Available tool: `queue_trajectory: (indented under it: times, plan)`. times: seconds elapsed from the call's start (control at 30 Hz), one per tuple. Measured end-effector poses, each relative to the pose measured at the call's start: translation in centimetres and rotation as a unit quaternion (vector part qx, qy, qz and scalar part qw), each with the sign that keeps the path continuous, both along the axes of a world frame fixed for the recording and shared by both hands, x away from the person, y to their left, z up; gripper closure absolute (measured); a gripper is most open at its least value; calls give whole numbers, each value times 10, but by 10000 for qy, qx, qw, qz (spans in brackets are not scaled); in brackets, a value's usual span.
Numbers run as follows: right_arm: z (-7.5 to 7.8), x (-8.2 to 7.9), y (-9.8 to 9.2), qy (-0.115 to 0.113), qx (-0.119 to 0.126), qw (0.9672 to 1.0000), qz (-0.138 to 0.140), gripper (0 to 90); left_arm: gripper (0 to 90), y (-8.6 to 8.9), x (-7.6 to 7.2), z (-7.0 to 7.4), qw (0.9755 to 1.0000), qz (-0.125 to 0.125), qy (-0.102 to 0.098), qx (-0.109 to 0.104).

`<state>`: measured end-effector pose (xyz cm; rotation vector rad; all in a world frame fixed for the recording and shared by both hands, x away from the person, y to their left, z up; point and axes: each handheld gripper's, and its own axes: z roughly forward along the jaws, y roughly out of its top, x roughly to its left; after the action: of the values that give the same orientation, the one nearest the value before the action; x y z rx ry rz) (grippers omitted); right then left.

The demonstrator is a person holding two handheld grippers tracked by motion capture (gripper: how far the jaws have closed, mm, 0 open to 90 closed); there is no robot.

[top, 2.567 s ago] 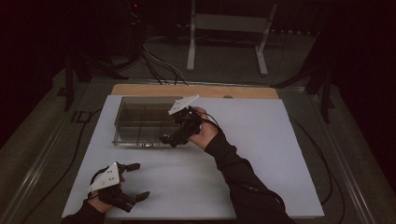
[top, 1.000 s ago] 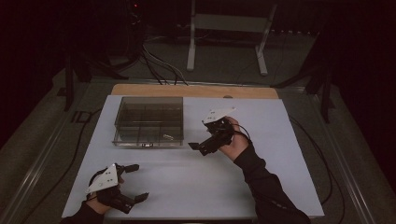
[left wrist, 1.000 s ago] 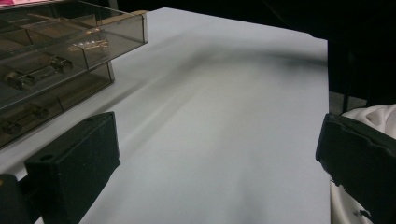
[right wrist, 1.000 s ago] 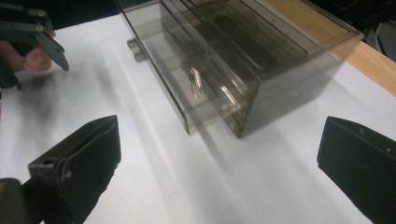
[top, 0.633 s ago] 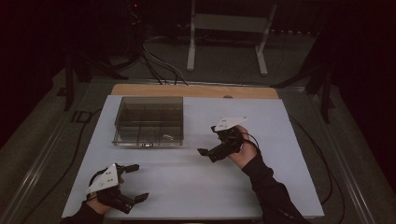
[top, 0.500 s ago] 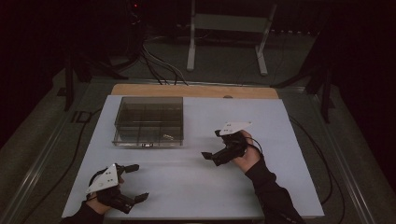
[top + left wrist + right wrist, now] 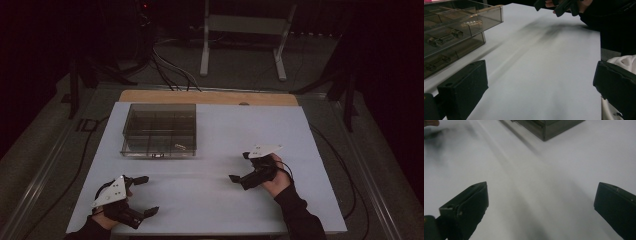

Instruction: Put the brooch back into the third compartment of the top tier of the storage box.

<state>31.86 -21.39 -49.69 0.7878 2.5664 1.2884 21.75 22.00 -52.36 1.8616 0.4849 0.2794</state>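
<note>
Claws both sat wide open, empty: left claw (image 7: 142,196) near table (image 7: 225,130) front edge, right claw (image 7: 239,167) mid-table. Clear compartment box (image 7: 159,131) lay far-left, small metal parts inside. Looked like pause between picks; next move likely reach toward box.

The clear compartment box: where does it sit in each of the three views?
High view: box left of centre, on the far part of the white table.
Left gripper view: box at upper left.
Right gripper view: its corner at top centre.
Shared landmark: the white table.
</note>
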Motion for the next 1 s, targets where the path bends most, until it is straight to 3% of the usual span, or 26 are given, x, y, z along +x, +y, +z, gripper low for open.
queue_trajectory:
  times: [0.2,0.63,1.0]
  plan:
    - [-9,-14,-20,10,40,9999,-117,0,6,0,0,0,10000,-1,-1,18]
    - [-14,-44,-60,-153,382,9983,-419,0,6,-1,0,0,10000,-5,-6,40]
    - [-18,-56,-88,-222,314,9954,-882,0,6,0,-1,0,10000,-1,0,41]
